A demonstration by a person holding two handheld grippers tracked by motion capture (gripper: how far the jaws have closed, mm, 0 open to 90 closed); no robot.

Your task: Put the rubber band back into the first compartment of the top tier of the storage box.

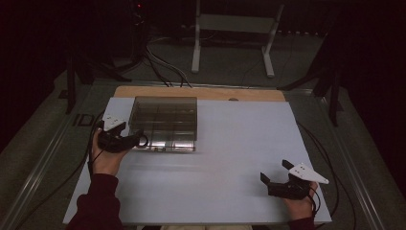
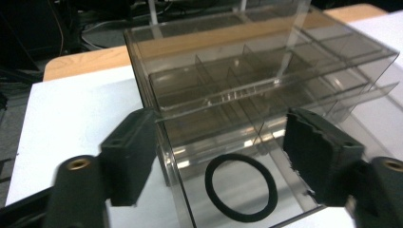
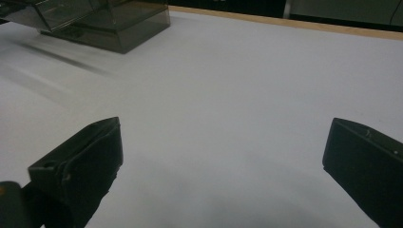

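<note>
A smoked clear plastic organizer box (image 1: 165, 123) with several compartments stands at the back left of the white table (image 1: 230, 158). A black rubber ring (image 2: 241, 186) lies flat in the box's lowest front section, seen through its clear walls. My left gripper (image 1: 136, 139) is at the box's front left corner, open. In the left gripper view its jaws (image 2: 221, 123) stand wide on either side of that section (image 2: 228, 95) and hold nothing. My right gripper (image 1: 275, 171) rests open over bare table at the front right, far from the box (image 3: 109, 19); the space within the right gripper (image 3: 225, 126) holds nothing.
A wooden strip (image 1: 201, 92) runs along the table's back edge. Beyond it stand a white metal frame (image 1: 230, 24) and cables (image 1: 163, 67) on the dark floor. Bare white table stretches between the box and the right gripper.
</note>
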